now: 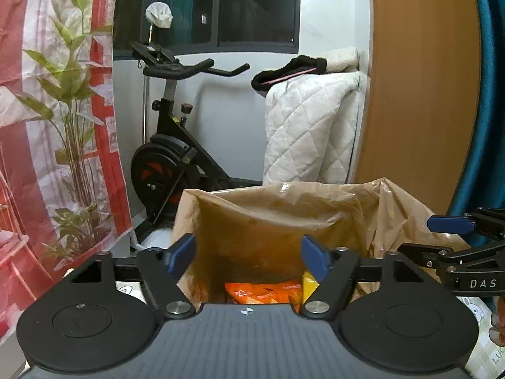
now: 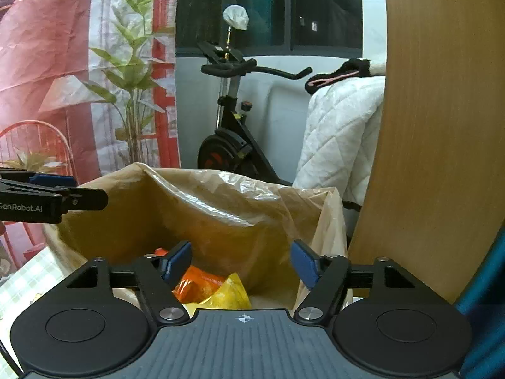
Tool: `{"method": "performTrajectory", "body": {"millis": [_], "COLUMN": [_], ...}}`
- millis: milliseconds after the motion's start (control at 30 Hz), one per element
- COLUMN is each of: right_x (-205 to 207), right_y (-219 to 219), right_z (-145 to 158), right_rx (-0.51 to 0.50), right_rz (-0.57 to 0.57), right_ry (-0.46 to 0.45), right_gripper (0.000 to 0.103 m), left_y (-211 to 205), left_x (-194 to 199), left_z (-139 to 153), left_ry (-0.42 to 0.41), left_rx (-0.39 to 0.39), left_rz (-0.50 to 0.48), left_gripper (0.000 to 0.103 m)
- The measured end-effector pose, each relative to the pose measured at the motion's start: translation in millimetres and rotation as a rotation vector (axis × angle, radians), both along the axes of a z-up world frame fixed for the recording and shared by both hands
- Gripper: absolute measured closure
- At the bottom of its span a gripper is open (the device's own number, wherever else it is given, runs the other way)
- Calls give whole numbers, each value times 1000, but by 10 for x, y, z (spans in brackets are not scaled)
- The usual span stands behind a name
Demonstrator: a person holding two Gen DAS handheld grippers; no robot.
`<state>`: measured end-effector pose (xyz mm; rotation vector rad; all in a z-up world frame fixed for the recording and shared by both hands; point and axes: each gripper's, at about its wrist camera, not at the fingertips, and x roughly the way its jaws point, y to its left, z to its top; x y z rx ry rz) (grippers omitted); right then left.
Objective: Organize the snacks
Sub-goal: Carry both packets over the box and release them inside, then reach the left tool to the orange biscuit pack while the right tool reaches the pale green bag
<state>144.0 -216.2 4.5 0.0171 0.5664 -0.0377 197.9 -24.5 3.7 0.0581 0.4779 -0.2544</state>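
I have both grippers over the mouth of a brown plastic bag [image 1: 284, 214] that lines a box-shaped container, its rim crumpled and folded outward. My left gripper [image 1: 247, 254] stands with its blue-padded jaws spread wide and nothing between them, aimed down into the bag. My right gripper [image 2: 241, 260] is just to its right, jaws likewise wide apart and empty. At the bottom of the bag lie the snacks: an orange snack packet [image 1: 262, 293] and, touching its right side, a yellow snack packet [image 2: 228, 295]. In the right wrist view the orange packet sits left of the yellow one, partly behind my left finger pad. Far behind the bag stands a black exercise bike [image 1: 170, 145], with a white quilted cover [image 1: 309, 126] to its right and a wooden panel [image 2: 435, 126] at the right edge.
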Motion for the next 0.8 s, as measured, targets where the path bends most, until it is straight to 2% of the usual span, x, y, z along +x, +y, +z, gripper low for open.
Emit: {"method": "performTrajectory", "body": {"millis": [267, 433, 567, 667, 800], "right_x": [-403, -668, -837, -961, -1088], "right_y": [150, 231, 339, 389, 438], "right_z": [124, 146, 90, 47, -16], "right_rx": [18, 39, 1, 46, 98], "right_rz": [22, 52, 64, 62, 41], "right_ry": [-8, -15, -13, -37, -51], "right_gripper": [35, 35, 35, 35, 35], "left_y": [171, 268, 354, 416, 462], "left_x": [-383, -641, -892, -1111, -1310], "left_z": [170, 125, 46, 20, -37], "left_ry": [-10, 9, 27, 11, 7], "left_rx": [-27, -35, -24, -6, -12], "left_rz": [31, 50, 62, 57, 108], "left_gripper": [25, 25, 25, 25, 25]}}
